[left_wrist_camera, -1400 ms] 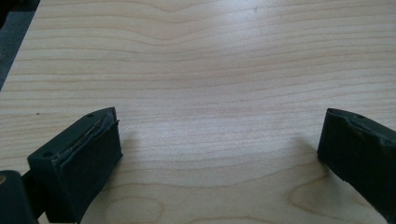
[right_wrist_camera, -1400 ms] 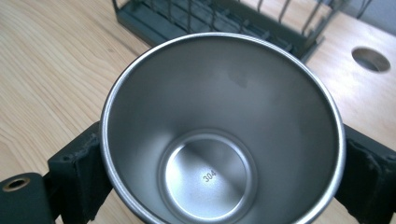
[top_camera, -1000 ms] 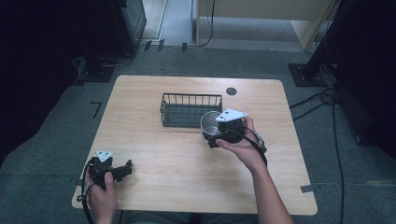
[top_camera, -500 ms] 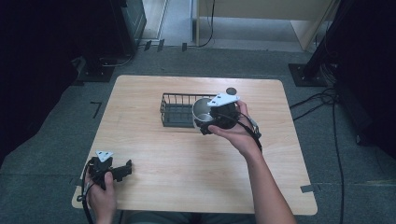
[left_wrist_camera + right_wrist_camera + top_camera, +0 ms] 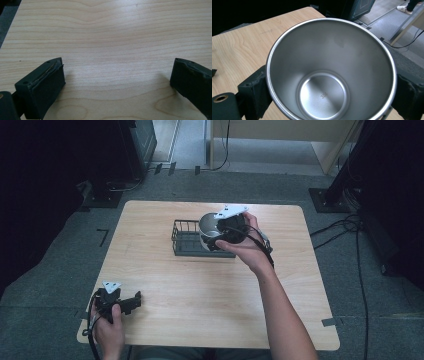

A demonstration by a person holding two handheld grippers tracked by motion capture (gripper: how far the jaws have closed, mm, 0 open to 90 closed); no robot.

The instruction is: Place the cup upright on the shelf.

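nearest me, my left gripper sits by the table's near left corner, jaws spread wide over bare wood and touching nothing, with a broad open stretch of tabletop between it and the far side. farther out, my right gripper has its jaws pressed on the outer wall of the one steel cup, one pad on each side. i hold the cup open-mouthed over the right end of the single wire basket, which has free table all around it.
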